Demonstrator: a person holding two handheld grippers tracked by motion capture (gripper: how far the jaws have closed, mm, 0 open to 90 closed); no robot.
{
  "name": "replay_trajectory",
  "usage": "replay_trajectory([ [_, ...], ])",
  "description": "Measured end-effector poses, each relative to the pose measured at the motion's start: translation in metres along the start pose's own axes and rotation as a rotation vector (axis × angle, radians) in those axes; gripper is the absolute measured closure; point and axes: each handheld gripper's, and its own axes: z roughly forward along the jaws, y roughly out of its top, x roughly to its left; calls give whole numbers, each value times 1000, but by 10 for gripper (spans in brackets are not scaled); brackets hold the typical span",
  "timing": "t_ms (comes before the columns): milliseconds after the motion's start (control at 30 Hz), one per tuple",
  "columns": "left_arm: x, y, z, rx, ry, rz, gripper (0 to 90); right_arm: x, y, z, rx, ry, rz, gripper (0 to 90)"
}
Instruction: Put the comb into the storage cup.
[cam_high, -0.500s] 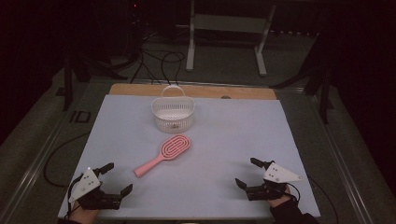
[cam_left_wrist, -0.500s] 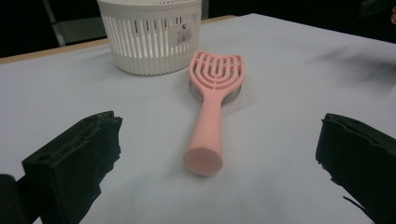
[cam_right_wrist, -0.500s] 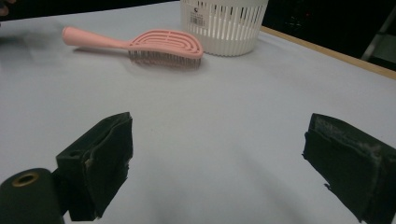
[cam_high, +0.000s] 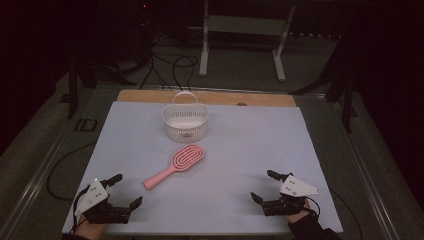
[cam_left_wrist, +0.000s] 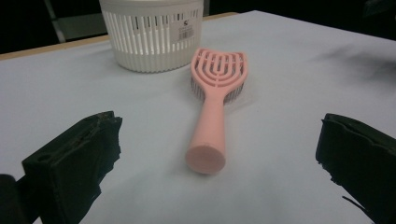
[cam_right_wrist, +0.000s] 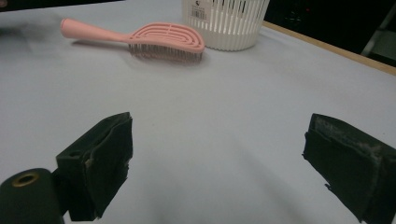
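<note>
Pink hairbrush (cam_high: 176, 164) lies bristles down mid-table on the pale sheet (cam_high: 240, 150), handle toward the left gripper (cam_high: 124, 189), nothing between them. White basket (cam_high: 185, 121) stands just behind its head. Right gripper (cam_high: 263, 185) sits well apart; both have jaws wide, empty

No text can be read. The white basket (cam_left_wrist: 152, 35) carries a small sticker (cam_left_wrist: 186, 29) with barcode bars and a dark mark — far ahead of the jaws — but its print is too small to read.
</note>
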Motion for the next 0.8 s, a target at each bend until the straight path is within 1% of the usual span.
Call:
replay_trajectory([
  [67, -2, 1, 0, -3, -6, 8, 0, 1, 1, -1, -6, 0, 7, 81],
  [133, -2, 3, 0, -11, -8, 14, 0, 1, 1, -1, -7, -4, 3, 81],
  [200, -2, 4, 0, -12, -11, 11, 0, 1, 1, -1, -13, 1, 6, 81],
  [267, -2, 4, 1, -14, -12, 11, 0, 0, 1, -2, -14, -7, 9, 81],
  [300, -2, 5, 0, -21, -15, 5, 0, 0, 2, -2, -15, -7, 10, 81],
  [433, -1, 10, -1, -30, -16, 5, 0, 0, 2, -2, -19, -7, 14, 81],
  [467, 0, 11, -1, -27, -18, 2, 0, 1, 2, -2, -20, -14, 7, 81],
  [500, 0, 12, -1, -33, -17, -2, 0, 1, 2, -2, -20, -17, -1, 81],
  [533, 0, 12, -2, -35, -19, -8, 0, 1, 2, -3, -22, -19, 1, 81],
  [567, 0, 13, -2, -32, -23, -19, 0, 1, 2, -3, -24, -20, 5, 81],
  [600, 0, 13, -1, -30, -26, -18, 0, 1, 2, -2, -23, -20, 8, 81],
  [667, 0, 16, -1, -12, -32, -8, 0, 1, 3, -2, -25, -23, 11, 81],
  [700, 0, 16, -1, -12, -32, -8, 0, 1, 3, -3, -28, -23, 8, 81],
  [733, 0, 21, -1, -8, -35, -2, 0, 1, 4, -3, -33, -19, 10, 81],
  [800, 0, 25, -1, -3, -28, 4, 0, 1, 4, -3, -38, -16, 14, 81],
])
